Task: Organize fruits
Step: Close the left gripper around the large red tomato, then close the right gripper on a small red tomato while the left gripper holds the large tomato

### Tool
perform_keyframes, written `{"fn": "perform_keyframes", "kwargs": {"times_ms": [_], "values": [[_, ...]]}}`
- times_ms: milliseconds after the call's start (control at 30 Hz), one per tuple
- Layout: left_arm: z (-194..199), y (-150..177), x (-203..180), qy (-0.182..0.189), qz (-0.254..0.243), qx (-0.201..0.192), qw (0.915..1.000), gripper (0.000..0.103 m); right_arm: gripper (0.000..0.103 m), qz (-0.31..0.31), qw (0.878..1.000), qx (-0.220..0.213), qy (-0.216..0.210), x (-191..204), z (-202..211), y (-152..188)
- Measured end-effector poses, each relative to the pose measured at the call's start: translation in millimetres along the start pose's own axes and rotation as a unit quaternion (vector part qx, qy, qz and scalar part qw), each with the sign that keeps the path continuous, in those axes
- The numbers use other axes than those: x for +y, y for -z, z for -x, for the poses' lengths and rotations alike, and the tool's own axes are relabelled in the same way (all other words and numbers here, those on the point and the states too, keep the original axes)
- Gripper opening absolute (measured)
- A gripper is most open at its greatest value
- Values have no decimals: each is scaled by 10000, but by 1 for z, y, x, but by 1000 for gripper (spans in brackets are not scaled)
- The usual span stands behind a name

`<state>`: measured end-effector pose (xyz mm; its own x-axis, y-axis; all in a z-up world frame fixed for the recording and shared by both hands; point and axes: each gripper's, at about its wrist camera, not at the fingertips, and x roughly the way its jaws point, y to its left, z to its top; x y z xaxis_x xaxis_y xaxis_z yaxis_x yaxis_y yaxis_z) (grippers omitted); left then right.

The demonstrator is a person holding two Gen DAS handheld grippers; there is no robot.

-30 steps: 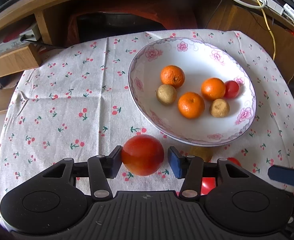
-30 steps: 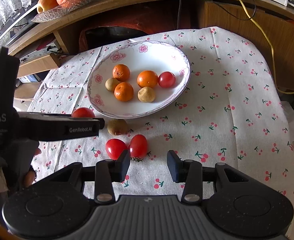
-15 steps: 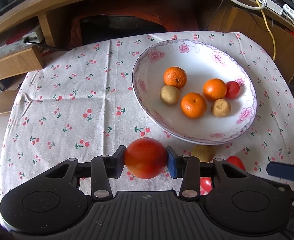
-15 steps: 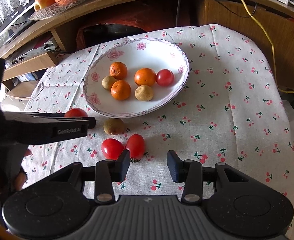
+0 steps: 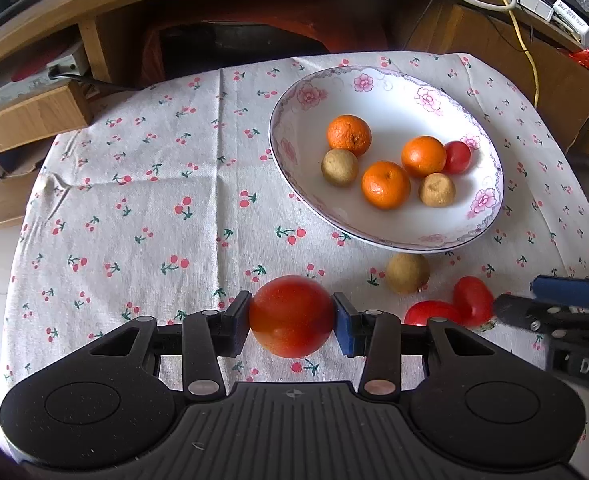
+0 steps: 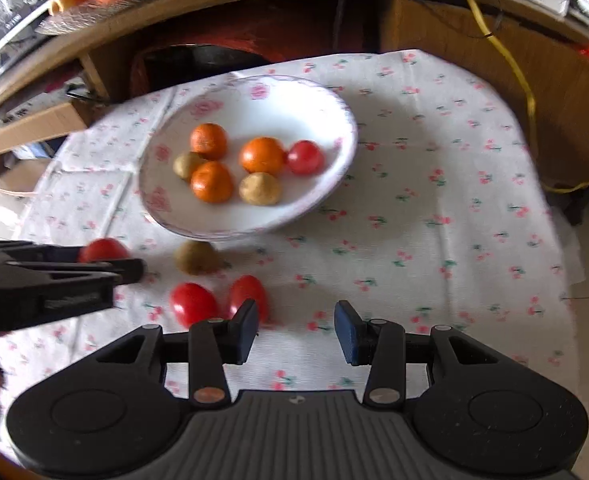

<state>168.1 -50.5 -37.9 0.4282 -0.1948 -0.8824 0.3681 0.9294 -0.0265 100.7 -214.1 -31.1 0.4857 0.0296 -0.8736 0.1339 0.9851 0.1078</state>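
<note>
The left gripper is clenching a large red fruit between its jaws, just above the cherry-print cloth on the table. The right gripper is hovering with jaws spread and empty — two small red tomatoes are lying just ahead of its left finger. Beyond them a brown fruit is sitting beside the white floral bowl, which is holding three oranges, two brown fruits and one tomato.
</note>
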Motion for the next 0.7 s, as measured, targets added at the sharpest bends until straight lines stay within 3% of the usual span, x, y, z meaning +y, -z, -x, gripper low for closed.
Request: {"fn": "perform_keyframes", "kwargs": {"times_ms": [100,233,367,500,700], "values": [[-1,1,1,-3,-18,24,10000,51,41,-139,9998,-1,163,-8,-1,0],[-2,2,1,0,-25,45,10000,51,41,-330,9990,-79,-291,-8,3,-3],[-2,2,0,-19,-43,42,10000,51,41,-105,9996,-74,-243,4,-6,-7],[-3,2,0,-24,-48,39,10000,51,42,-273,9980,82,-573,-1,-19,-11],[-3,1,0,-22,-51,38,10000,51,41,-93,9982,164,-574,10,-23,-7]]}}
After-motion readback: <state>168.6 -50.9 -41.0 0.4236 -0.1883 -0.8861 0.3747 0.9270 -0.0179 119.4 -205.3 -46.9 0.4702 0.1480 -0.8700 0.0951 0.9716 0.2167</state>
